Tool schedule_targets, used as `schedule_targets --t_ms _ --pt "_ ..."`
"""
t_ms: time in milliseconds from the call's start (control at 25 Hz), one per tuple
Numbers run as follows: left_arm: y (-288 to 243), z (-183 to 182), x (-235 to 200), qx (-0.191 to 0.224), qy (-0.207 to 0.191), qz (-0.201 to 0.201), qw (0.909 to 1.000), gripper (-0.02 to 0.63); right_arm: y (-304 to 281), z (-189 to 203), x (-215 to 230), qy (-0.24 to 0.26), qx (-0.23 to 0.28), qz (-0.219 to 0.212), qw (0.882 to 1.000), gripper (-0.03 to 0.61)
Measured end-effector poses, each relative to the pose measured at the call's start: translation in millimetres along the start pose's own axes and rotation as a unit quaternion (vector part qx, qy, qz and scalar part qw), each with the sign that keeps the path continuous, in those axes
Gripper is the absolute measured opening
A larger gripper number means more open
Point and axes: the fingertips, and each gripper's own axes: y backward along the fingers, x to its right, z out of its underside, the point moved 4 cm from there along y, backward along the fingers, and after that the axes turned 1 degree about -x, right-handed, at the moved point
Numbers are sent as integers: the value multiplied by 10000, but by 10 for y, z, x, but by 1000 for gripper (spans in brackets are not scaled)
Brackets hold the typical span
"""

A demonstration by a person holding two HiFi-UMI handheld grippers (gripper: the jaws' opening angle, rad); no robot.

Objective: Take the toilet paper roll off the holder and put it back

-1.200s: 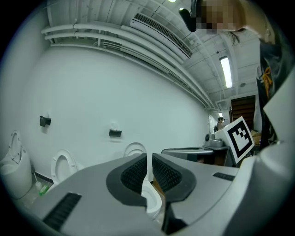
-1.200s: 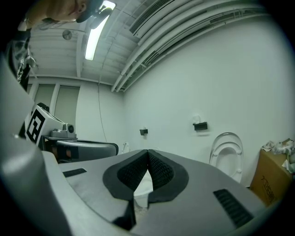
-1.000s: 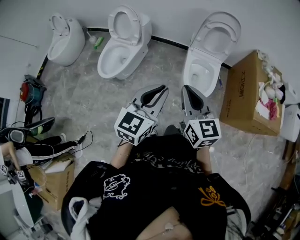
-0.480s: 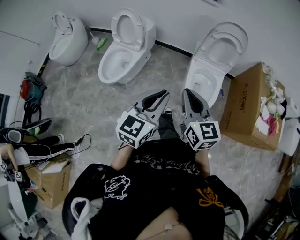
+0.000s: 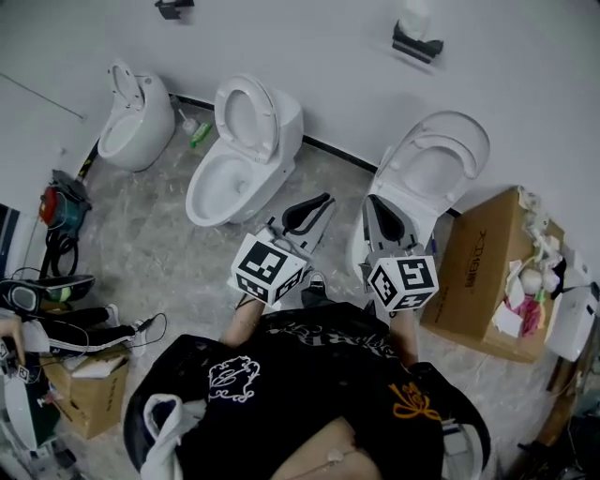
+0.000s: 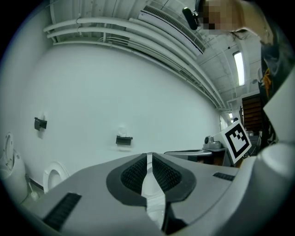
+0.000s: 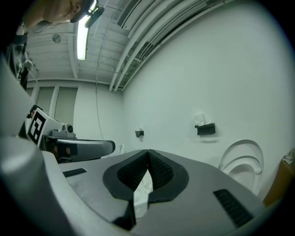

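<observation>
A black holder point(image 5: 417, 43) is fixed high on the white wall above the right toilet, with the white toilet paper roll point(image 5: 413, 19) on it. The same holder point(image 6: 124, 139) point(image 7: 205, 129) shows far ahead in both gripper views. A second black holder point(image 5: 174, 7) is mounted further left. My left gripper point(image 5: 325, 199) point(image 6: 148, 156) and right gripper point(image 5: 373, 201) point(image 7: 148, 152) are held side by side at chest height, well short of the wall. Both are shut with nothing between the pads.
Three white toilets stand along the wall: a left toilet point(image 5: 136, 98), a middle toilet point(image 5: 239, 155) and a right toilet point(image 5: 422, 178) with its lid up. An open cardboard box point(image 5: 473, 272) stands at the right. A smaller box point(image 5: 80, 394), cables and gear lie at the left.
The head view has lifted toward the wall, so both wall holders and the roll have come into sight. The two grippers stay together, shut, now over the right toilet's front.
</observation>
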Motion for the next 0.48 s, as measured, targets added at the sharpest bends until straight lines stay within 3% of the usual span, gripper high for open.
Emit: schedule_targets --t_ms 240,480 --pt "-667 -110 -216 -52 -80 -44 9999 49 -397 -151 632 -82 113 6 9999 14" --pt "-937 -49 -386 -344 -132 -163 9992 49 -673 -52 884 -267 -49 -113 9996 14"
